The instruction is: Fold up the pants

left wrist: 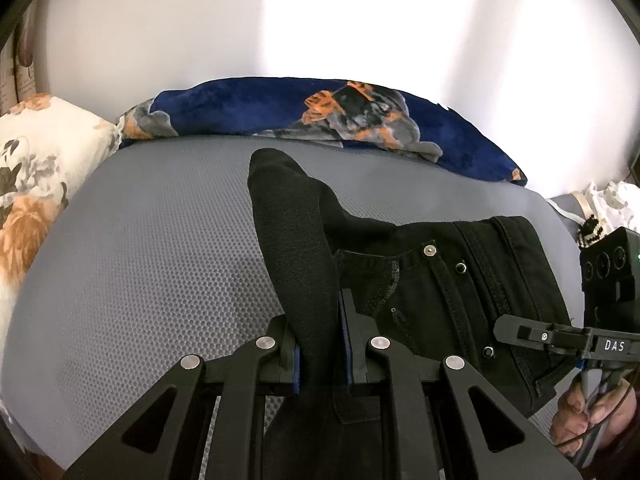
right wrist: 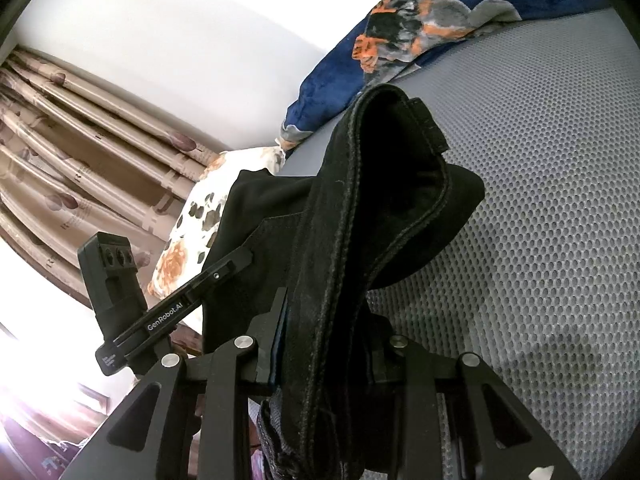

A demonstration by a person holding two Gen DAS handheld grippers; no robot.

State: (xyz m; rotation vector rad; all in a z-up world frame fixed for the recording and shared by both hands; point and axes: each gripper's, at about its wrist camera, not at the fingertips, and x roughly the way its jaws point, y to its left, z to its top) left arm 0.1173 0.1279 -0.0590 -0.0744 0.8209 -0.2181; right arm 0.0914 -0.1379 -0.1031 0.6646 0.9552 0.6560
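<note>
A wide stretch of bare grey mesh mattress is seen left of the black pants, open for passage. The far edge is blocked by a blue patterned blanket, bunched along the white wall. A floral pillow closes off the left side. In the right wrist view, open mattress is shown to the right of the raised pants, and curtains are seen beyond the pillow.

Pants on the mattress — blanket behind them, pillow at the far left.
</note>
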